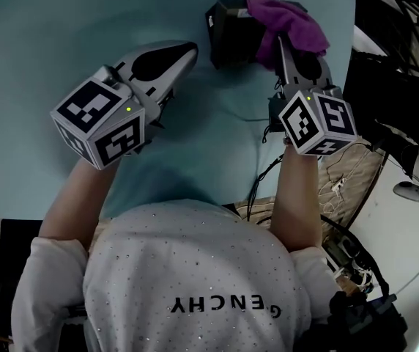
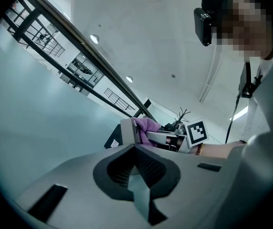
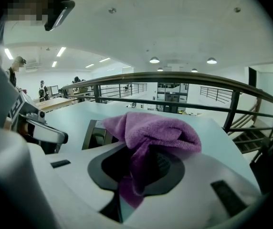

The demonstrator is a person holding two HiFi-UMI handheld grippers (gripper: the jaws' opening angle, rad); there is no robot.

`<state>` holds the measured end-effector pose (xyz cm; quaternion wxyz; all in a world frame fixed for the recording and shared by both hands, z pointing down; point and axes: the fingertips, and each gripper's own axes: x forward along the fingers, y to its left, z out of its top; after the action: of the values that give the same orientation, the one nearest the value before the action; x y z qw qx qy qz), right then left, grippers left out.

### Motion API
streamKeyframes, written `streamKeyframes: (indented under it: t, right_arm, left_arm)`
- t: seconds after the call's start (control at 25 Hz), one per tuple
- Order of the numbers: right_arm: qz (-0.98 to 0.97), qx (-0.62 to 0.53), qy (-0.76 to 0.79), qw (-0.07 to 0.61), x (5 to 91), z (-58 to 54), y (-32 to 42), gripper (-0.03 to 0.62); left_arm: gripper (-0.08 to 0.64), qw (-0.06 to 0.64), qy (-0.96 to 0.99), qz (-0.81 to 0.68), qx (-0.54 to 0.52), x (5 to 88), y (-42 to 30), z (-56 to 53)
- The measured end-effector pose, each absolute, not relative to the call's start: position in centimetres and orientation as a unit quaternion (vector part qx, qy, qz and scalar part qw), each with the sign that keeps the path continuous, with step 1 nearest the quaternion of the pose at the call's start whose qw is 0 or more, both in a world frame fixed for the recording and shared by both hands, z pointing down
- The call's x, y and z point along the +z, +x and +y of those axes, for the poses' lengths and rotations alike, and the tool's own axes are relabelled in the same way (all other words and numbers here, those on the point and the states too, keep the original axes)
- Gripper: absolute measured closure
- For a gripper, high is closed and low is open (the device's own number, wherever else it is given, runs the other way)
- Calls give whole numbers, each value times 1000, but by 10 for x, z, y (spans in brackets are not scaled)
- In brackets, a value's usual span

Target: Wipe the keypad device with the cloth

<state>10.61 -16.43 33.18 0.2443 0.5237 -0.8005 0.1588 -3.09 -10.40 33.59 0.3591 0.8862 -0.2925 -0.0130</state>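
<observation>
Looking along right claw (image 3: 137,168) reveals cloth (image 3: 152,130) pinched.

Pale teal table (image 1: 48,35), dark railing (image 3: 174,76), white ceiling (image 3: 174,23), round lights (image 3: 154,60)

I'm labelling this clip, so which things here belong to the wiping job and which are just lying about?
In the job: purple cloth, pinched in right tongs; black keypad device.
Lying about: cables beyond the table edge; left tongs, shut and empty.

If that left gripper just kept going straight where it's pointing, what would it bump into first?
Probably the black keypad device: the left gripper points at its near side across a gap, though depth is unclear.
</observation>
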Motion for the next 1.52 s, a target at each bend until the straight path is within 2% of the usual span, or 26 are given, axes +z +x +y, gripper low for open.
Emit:
streamKeyframes:
  t: [0.32,0.6,0.84,1.16,1.36,1.52]
  right_arm:
    - [-785,146,543,258,332,-168,129,518]
    - [-772,156,569,237,328,-169,137,517]
    - [-851,97,472,209,301,-151,69,517]
    - [-892,96,392,204,303,-120,6,517]
    - [-893,118,391,191,311,-118,8,517]
    - [-879,78,411,230,317,-122,43,517]
  left_arm:
    - [566,360,885,-296,-22,336,-37,-106]
    - [566,351,884,-309,-20,326,-49,-100]
    - [566,348,883,-316,-9,321,-43,-88]
    - [566,334,855,-395,-29,291,-35,-81]
    - [566,328,840,-431,-20,285,-42,-66]
    - [566,346,816,-461,-36,281,-43,-50]
